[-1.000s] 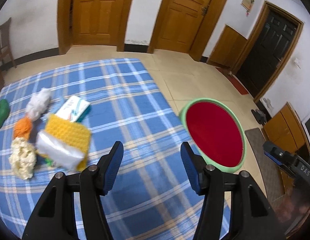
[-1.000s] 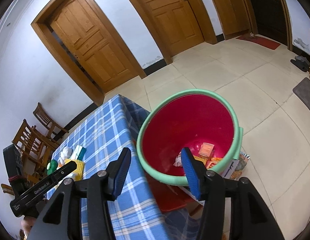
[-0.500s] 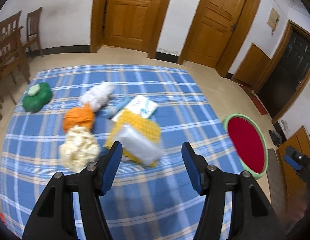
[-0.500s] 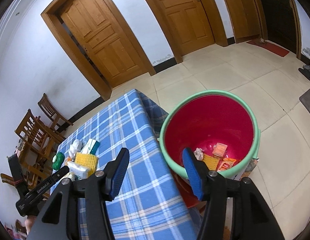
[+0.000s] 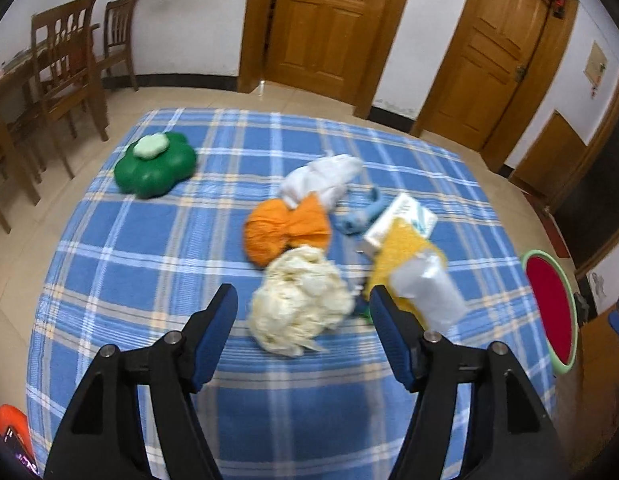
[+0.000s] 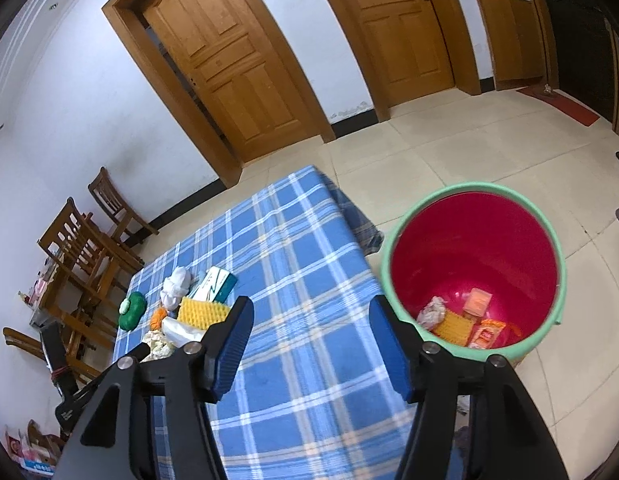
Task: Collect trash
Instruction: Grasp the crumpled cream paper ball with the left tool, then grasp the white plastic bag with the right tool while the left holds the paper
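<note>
A pile of trash lies on the blue plaid tablecloth (image 5: pixel 149 248): a cream crumpled wad (image 5: pixel 299 300), an orange wad (image 5: pixel 285 230), a white wad (image 5: pixel 321 180), a yellow sponge with a clear wrapper (image 5: pixel 413 272), a white and teal pack (image 5: pixel 405 216) and a blue scrap (image 5: pixel 361 218). My left gripper (image 5: pixel 303 344) is open and empty, just short of the cream wad. My right gripper (image 6: pixel 311 350) is open and empty, above the table edge next to the red bin with a green rim (image 6: pixel 475 268), which holds several wrappers. The pile also shows in the right wrist view (image 6: pixel 189 312).
A green clover-shaped object (image 5: pixel 155 164) sits at the table's far left. Wooden chairs (image 5: pixel 69 64) stand left of the table. The bin (image 5: pixel 549 308) stands on the floor off the table's right edge. Wooden doors (image 5: pixel 329 24) line the far wall.
My left gripper has swung left from the bin toward the trash pile, which now sits between its fingers. My right gripper has pulled back and up from the bin. Both stayed open.
</note>
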### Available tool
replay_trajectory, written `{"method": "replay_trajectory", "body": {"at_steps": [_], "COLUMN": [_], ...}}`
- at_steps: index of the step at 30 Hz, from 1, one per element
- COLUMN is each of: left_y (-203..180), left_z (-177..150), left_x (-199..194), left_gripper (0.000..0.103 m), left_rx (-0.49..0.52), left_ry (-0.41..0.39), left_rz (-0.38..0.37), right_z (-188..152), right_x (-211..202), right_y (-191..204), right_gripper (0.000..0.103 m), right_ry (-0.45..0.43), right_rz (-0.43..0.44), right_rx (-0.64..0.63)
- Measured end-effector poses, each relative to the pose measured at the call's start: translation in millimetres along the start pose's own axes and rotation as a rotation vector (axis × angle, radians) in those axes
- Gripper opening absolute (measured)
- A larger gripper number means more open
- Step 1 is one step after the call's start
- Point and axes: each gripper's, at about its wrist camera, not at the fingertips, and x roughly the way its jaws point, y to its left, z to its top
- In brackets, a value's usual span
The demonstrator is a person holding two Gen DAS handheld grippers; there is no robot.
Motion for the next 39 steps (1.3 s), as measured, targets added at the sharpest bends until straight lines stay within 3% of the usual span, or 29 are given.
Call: {"method": "replay_trajectory", "body": {"at_steps": [16,18,22,25,31,39], "left_y": [9.4,6.7,6.7,8.8,24.4,58.0], "left_z": [-3.8,-5.0,-8.5,-9.5,-5.8,2.8], "left_x": [41.0,40.9,39.3,35.7,17.2,1.5], "left_gripper": [0.068,0.068,0.051,0.046,0.045,0.046], "left_rx": [-0.036,-0.022,-0.007,-0.007,-0.025,-0.065], "left_ry": [0.080,0.074,0.064,0.048,-0.013,-0.084], "left_rz": [-0.077,-0.078,-0.117,-0.126,-0.113,-0.033], "right_z": [-10.1,-11.5,-15.6,-17.7,-26.2,-40.6], "right_x": [40.1,44.5,53.1,60.3,77.1,100.5], "right_y": [35.8,39.7,49.2,57.9,77.7,110.4], "right_gripper": [0.063,0.063,0.063,0.063,0.063,0.063], "right_ry": [0.086,0.096,0.118,0.134,0.169,0.196], "right_rz": [-0.019,-0.021,-0.023,-0.023,-0.018,-0.001], "right_rx": [-0.036,-0.041,-0.061,-0.082,-0.123,-0.181]}}
